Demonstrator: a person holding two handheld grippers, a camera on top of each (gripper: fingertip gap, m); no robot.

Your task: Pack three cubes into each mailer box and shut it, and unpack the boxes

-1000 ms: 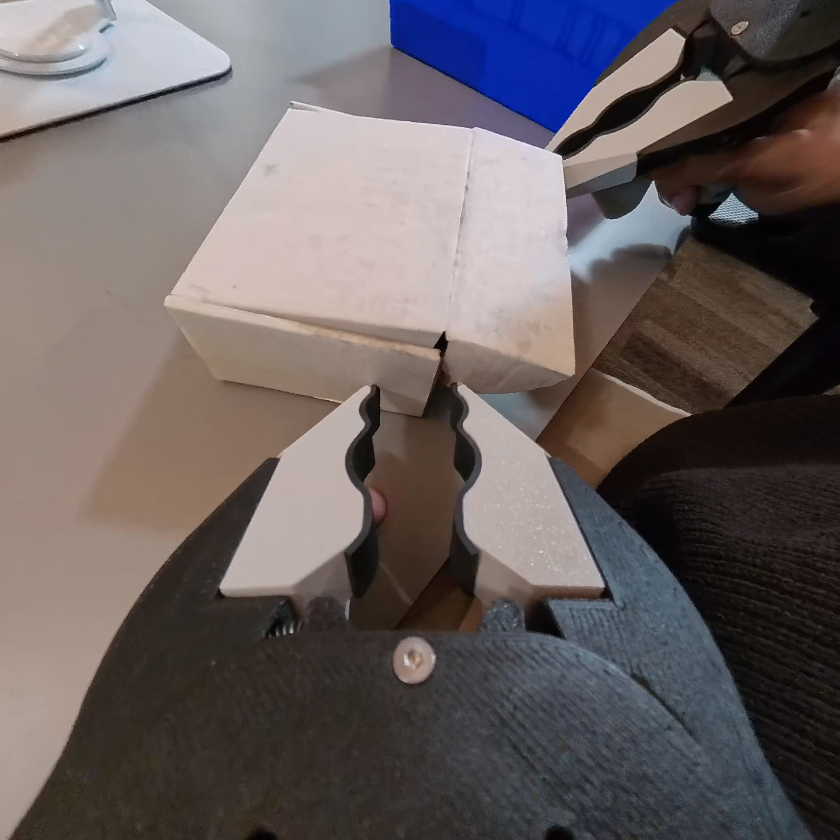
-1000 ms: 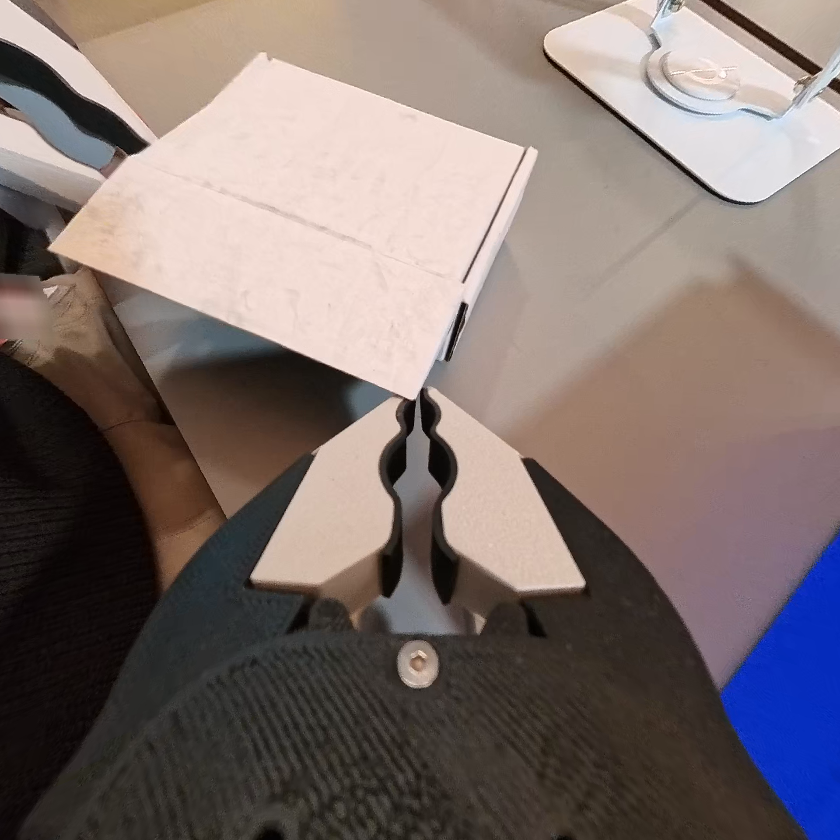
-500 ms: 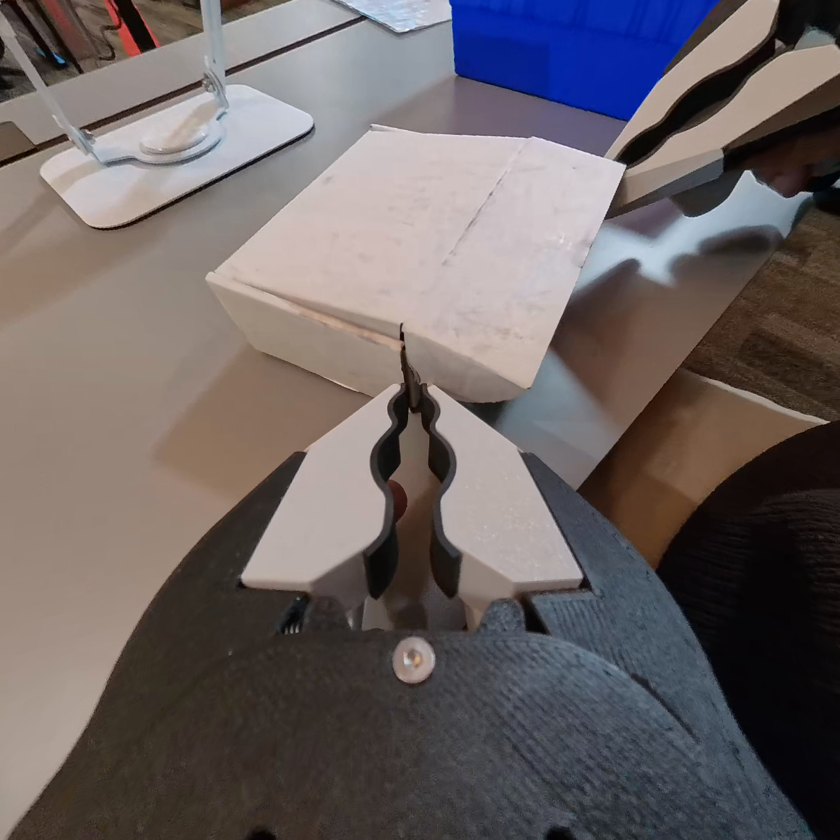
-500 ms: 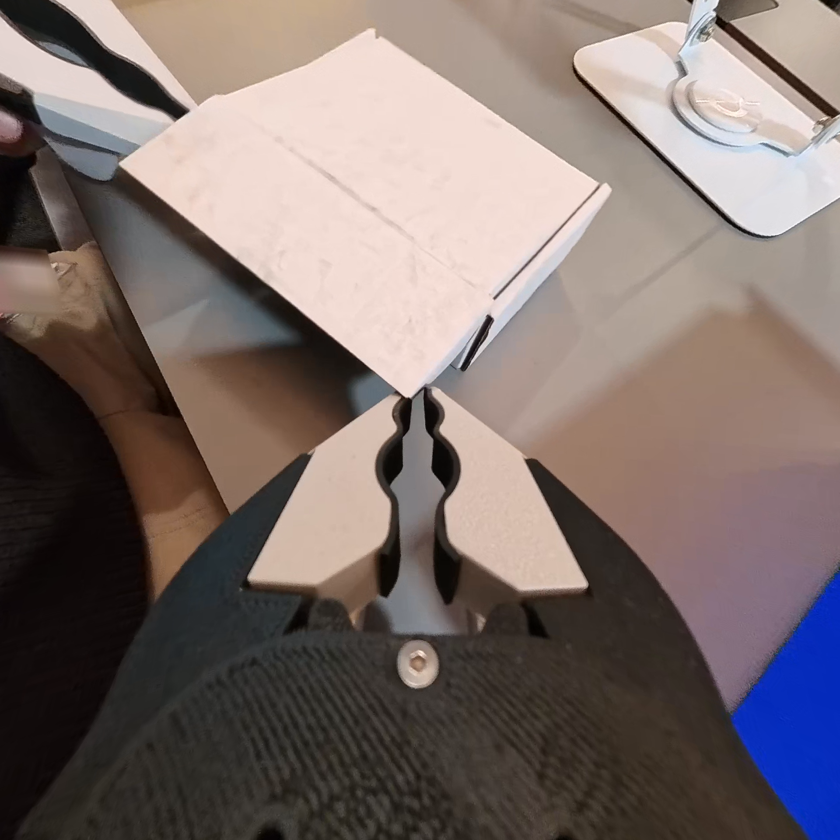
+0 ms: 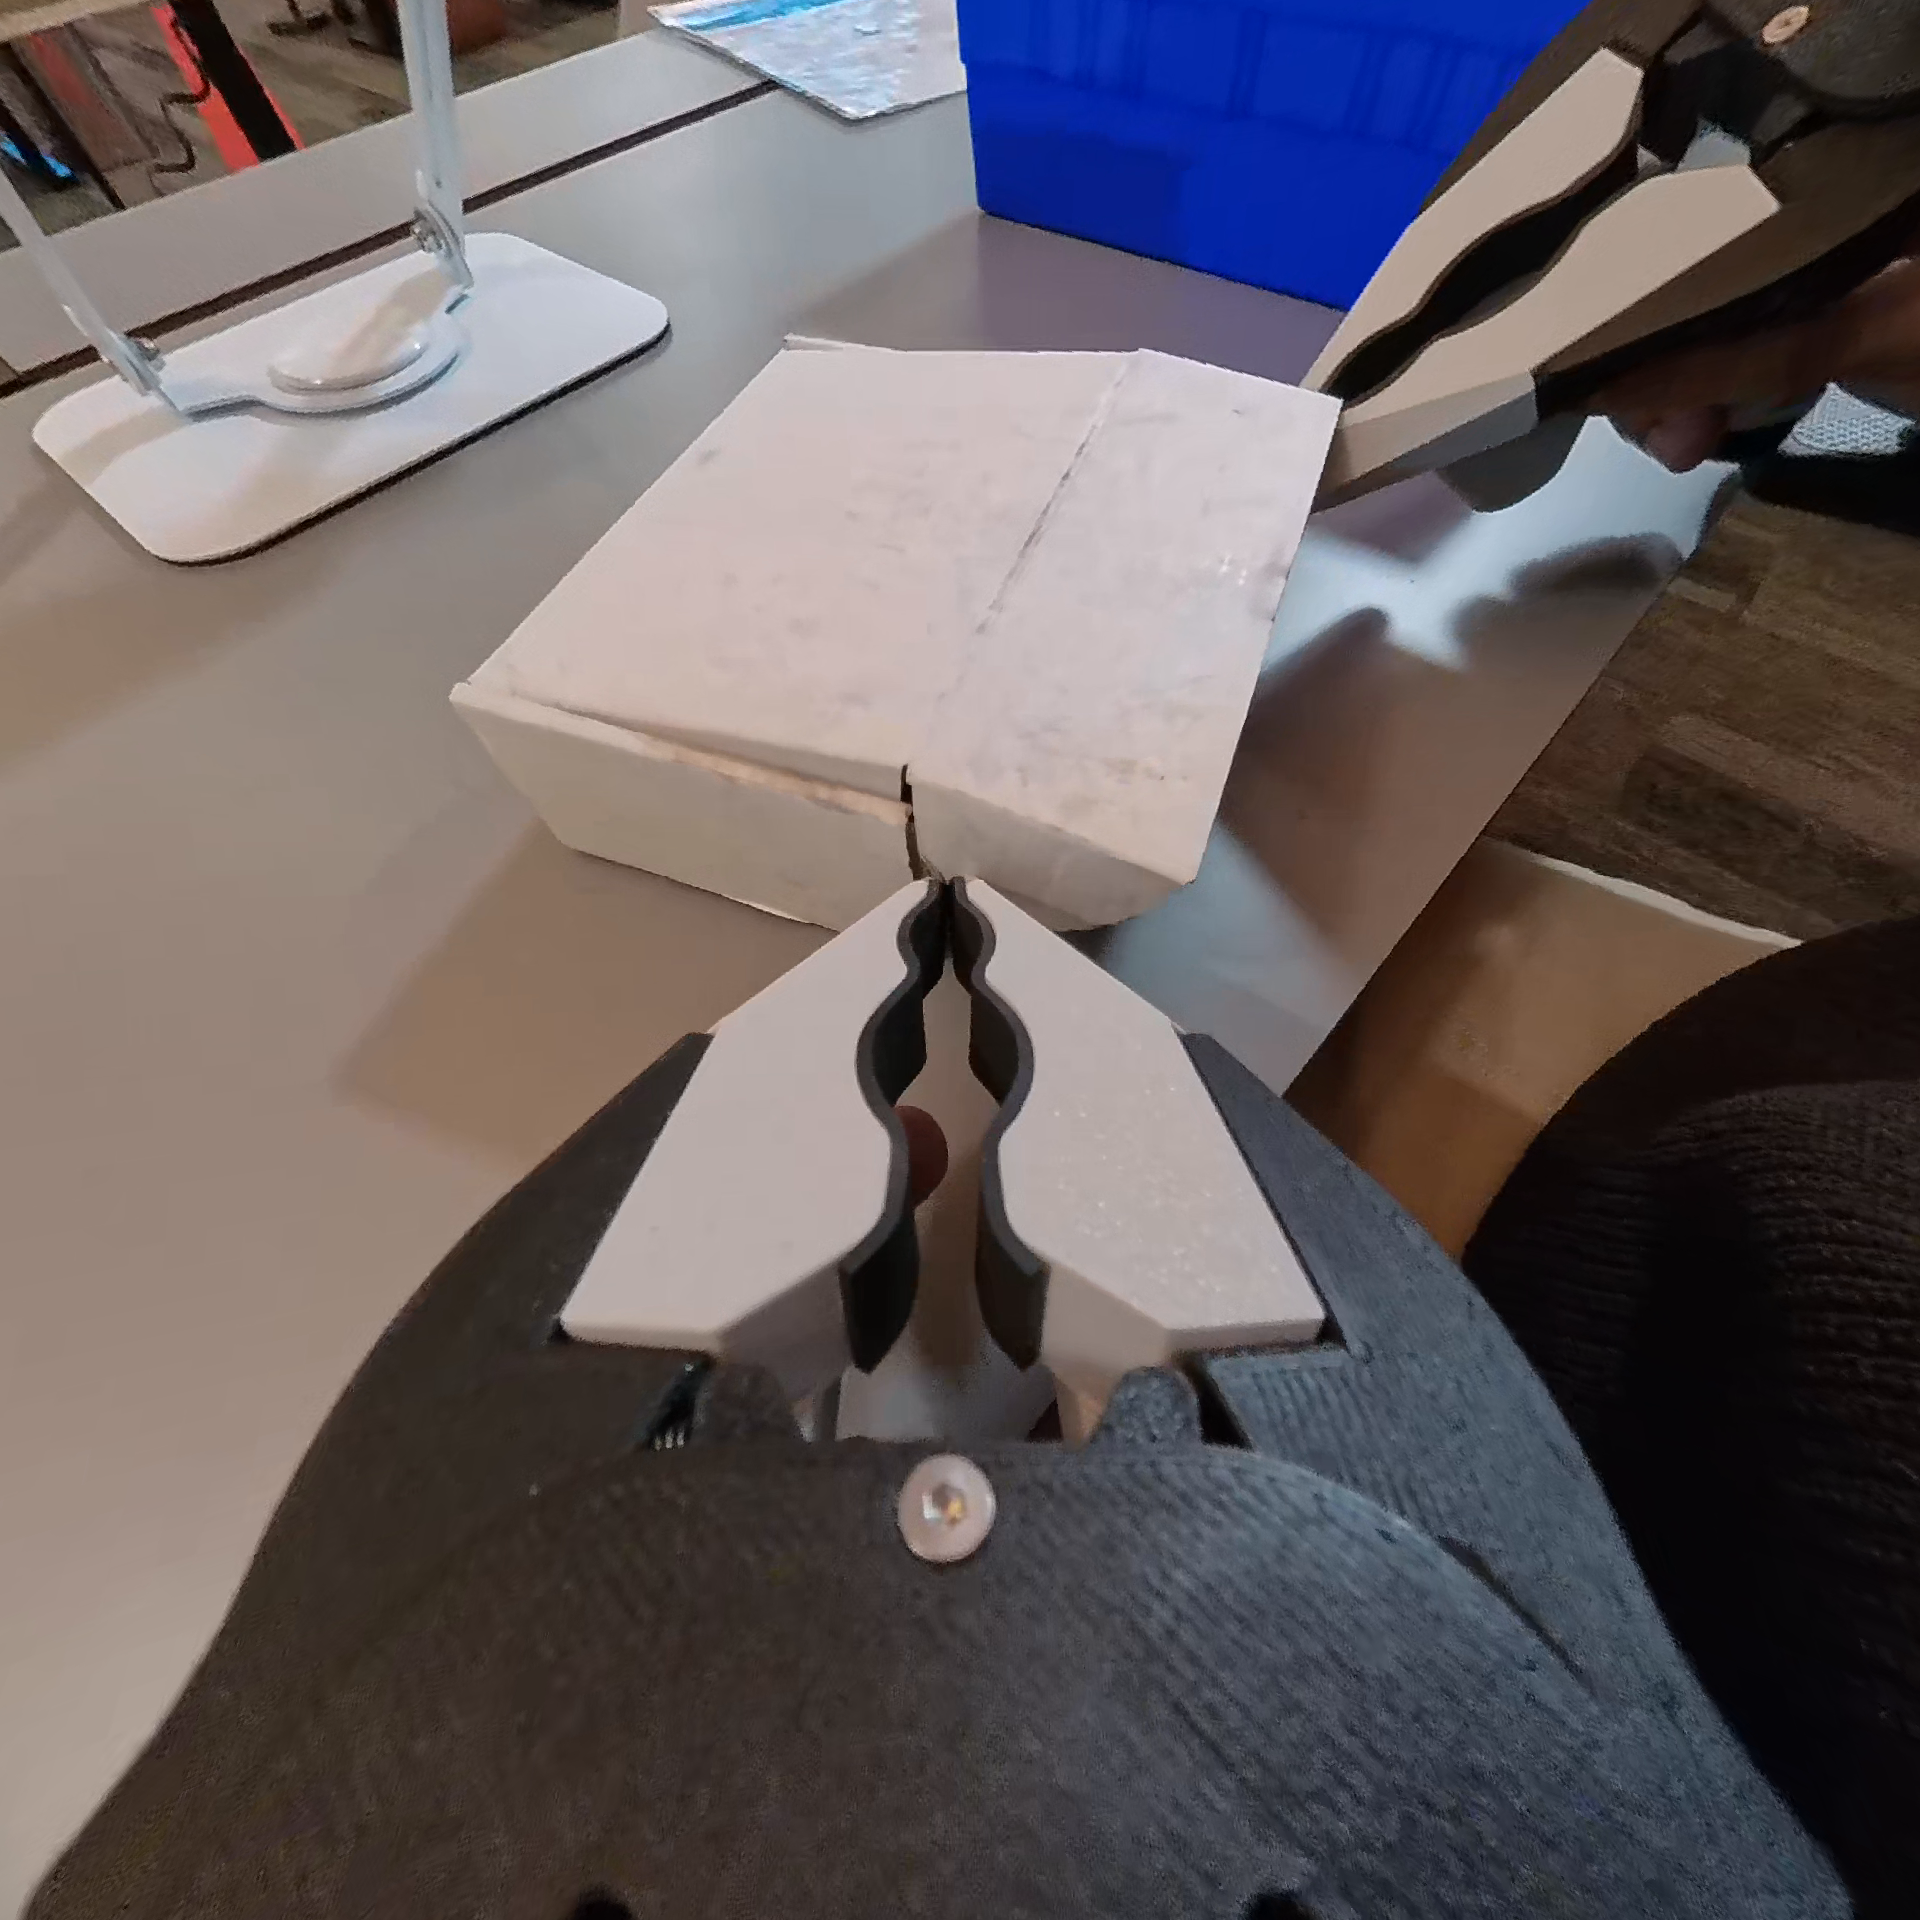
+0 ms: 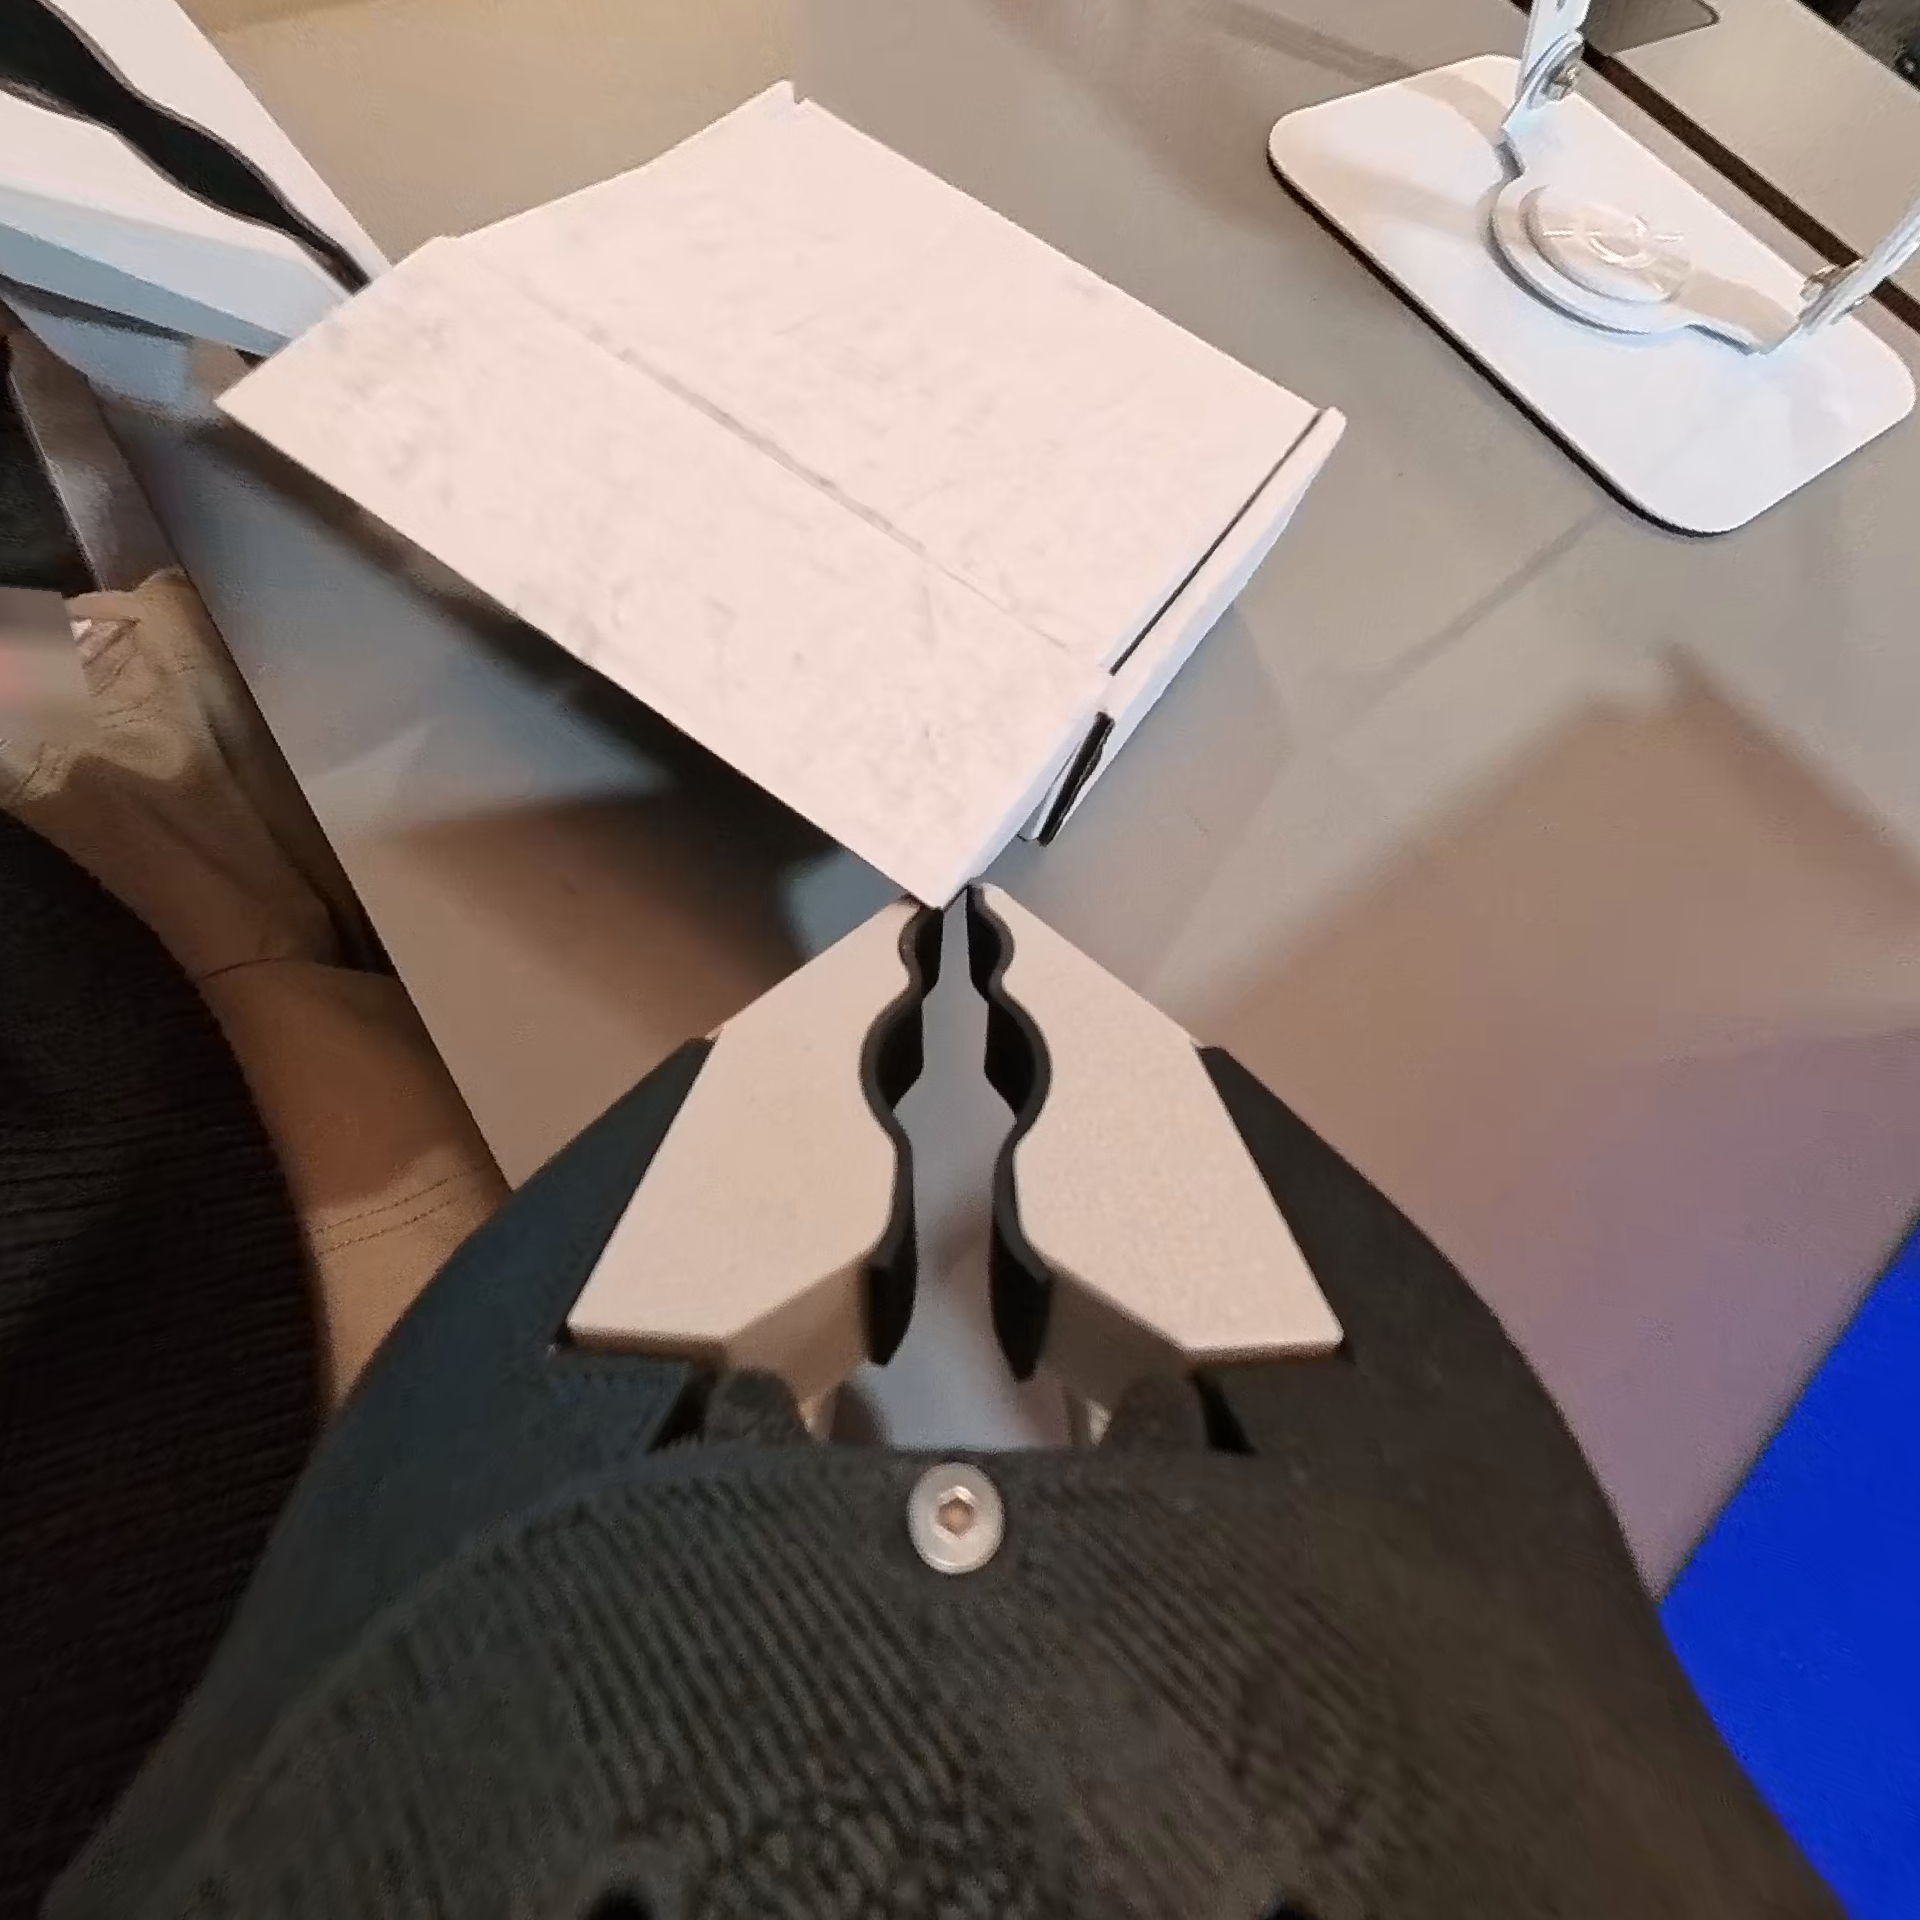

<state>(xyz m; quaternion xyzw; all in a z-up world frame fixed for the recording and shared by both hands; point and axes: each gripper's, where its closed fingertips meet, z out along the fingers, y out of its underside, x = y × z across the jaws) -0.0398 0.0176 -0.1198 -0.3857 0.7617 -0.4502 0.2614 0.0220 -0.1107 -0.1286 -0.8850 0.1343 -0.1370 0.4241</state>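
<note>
I see the white mailer box [image 5: 862, 613] near the edge of the grey table [image 5: 208, 831], its lid down, with the front flap [image 5: 1101, 665] sticking out past the box toward the table edge. My left gripper [image 5: 943, 896] has its tips pinched together on the near corner of the flap, right at the slit. My right gripper [image 6: 954, 914] is nearly closed, tips at the flap's other corner; I cannot tell if it truly grips the card. The box is scuffed and plain: I can read no brand, label or writing. A white stand base [image 6: 1621, 301] sits farther back, a blue bin [image 5: 1195, 135] beyond the box
</note>
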